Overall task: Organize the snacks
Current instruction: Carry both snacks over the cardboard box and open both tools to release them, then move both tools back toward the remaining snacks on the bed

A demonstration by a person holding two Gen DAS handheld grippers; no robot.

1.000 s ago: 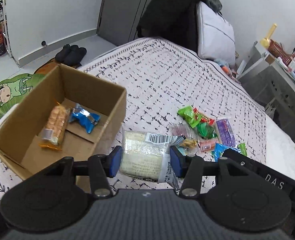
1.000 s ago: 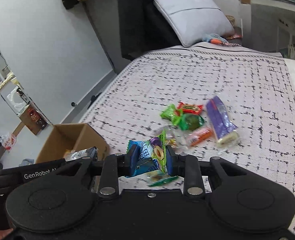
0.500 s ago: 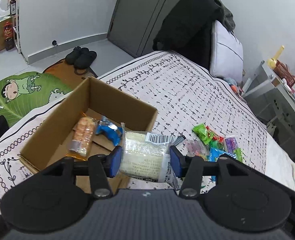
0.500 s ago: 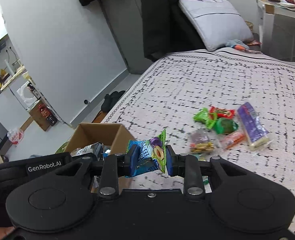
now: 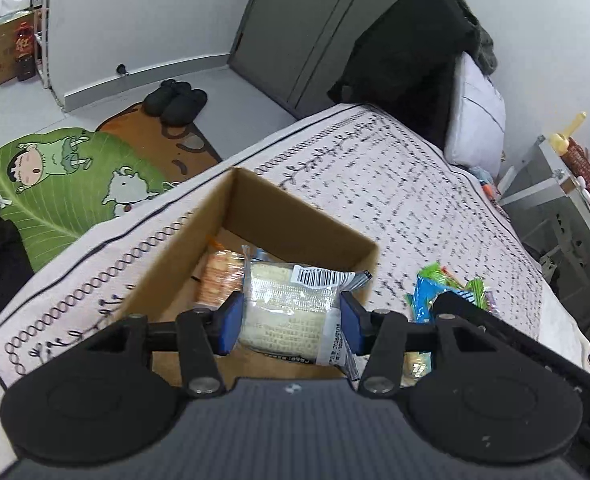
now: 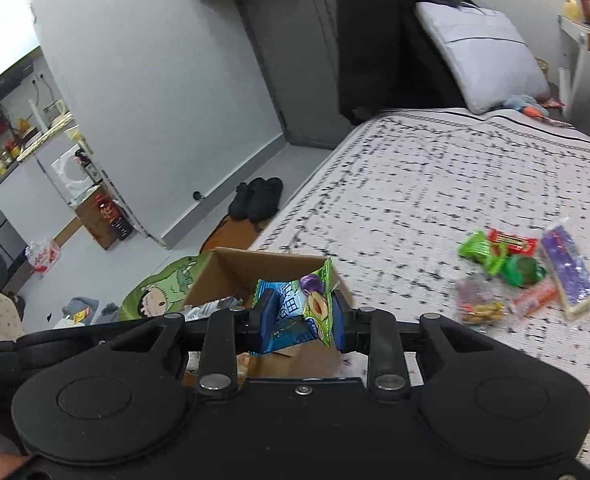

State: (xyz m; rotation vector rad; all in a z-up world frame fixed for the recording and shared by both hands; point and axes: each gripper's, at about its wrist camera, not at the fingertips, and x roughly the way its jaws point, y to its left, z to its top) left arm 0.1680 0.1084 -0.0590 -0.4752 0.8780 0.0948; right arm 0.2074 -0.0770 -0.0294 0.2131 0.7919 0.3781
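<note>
My left gripper (image 5: 291, 322) is shut on a clear pack of pale crackers (image 5: 291, 312) with a barcode, held above the open cardboard box (image 5: 295, 216) on the bed. An orange snack pack (image 5: 219, 276) lies inside the box. My right gripper (image 6: 302, 320) is shut on a blue and green plum candy packet (image 6: 301, 312), over the near edge of the same cardboard box (image 6: 251, 264). Several loose snacks (image 6: 527, 276) lie on the bedspread to the right: green, red, purple and orange wrappers.
The bed (image 5: 395, 184) has a white patterned cover, with a pillow (image 6: 483, 52) and dark clothes at its head. A green cartoon mat (image 5: 63, 184) and black slippers (image 5: 175, 100) lie on the floor beyond the box. A desk (image 5: 567, 200) stands at the right.
Both grippers have moved left towards the box with their packs still held. The cracker pack now hangs over the box's inside, and the plum candy packet has reached the box's edge.
</note>
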